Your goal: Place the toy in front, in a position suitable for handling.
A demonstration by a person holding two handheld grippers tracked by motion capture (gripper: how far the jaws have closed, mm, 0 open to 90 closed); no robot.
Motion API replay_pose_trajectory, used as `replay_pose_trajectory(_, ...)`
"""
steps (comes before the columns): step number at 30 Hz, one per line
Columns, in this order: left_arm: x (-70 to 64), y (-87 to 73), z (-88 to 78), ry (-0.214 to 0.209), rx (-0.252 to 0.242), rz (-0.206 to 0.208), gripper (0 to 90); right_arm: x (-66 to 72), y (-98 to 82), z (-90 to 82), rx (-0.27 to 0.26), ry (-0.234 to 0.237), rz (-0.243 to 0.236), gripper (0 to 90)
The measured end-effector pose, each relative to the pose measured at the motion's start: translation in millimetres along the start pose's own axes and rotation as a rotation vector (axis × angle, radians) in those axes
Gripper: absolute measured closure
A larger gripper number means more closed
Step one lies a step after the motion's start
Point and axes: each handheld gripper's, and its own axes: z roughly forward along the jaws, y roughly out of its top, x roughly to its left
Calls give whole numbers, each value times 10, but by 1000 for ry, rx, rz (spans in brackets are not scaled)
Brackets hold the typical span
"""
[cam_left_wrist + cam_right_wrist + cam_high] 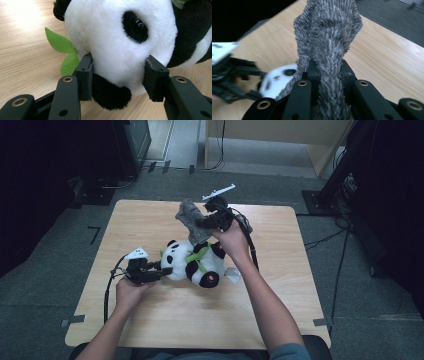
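Note:
A black-and-white plush panda (195, 262) with a green leaf collar lies on its side on the wooden table (150, 320). My left gripper (159, 270) is shut on the panda's head (117, 42), its pads pressing into the fur on both sides; a green felt leaf (63, 53) pokes out beside the jaw. My right gripper (202, 224) is held above the panda, shut on a grey fuzzy cloth (191, 220), which is bunched between its jaws (329, 50) and hangs over the toy.
A small white tag or scrap (232, 275) lies by the panda's feet. Cables (252, 247) trail from both grippers across the table. Dark equipment and stands surround the table on the grey floor.

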Motion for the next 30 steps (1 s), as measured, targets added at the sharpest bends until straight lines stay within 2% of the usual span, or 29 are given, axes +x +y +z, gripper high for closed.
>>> replay_pose_trajectory(7,0,1,-3,-1,1,0,491,393,-73,-23,-19,77,-82,766)
replay_pose_trajectory(9,-1,1,-5,0,2,3,491,455,-126,-16,-16,99,-88,766)
replay_pose_trajectory(11,-1,2,-4,0,2,2,491,477,-190,2,-5,98,-94,766)
replay_pose_trajectory(14,-3,2,-2,2,1,5,491,406,-302,95,24,86,-74,766)
replay_pose_trajectory(17,-9,3,-1,5,3,5,492,288,-423,234,65,81,-34,765)
replay_pose_trajectory(19,-9,2,-1,5,5,5,492,220,-491,299,72,92,-1,765)
replay_pose_trajectory(22,-12,5,-1,7,9,7,493,145,-572,359,89,66,8,763)
replay_pose_trajectory(25,-34,15,2,18,13,9,494,68,-637,350,79,71,36,762)
replay_pose_trajectory(30,-30,15,1,14,12,2,495,19,-660,293,73,49,31,760)
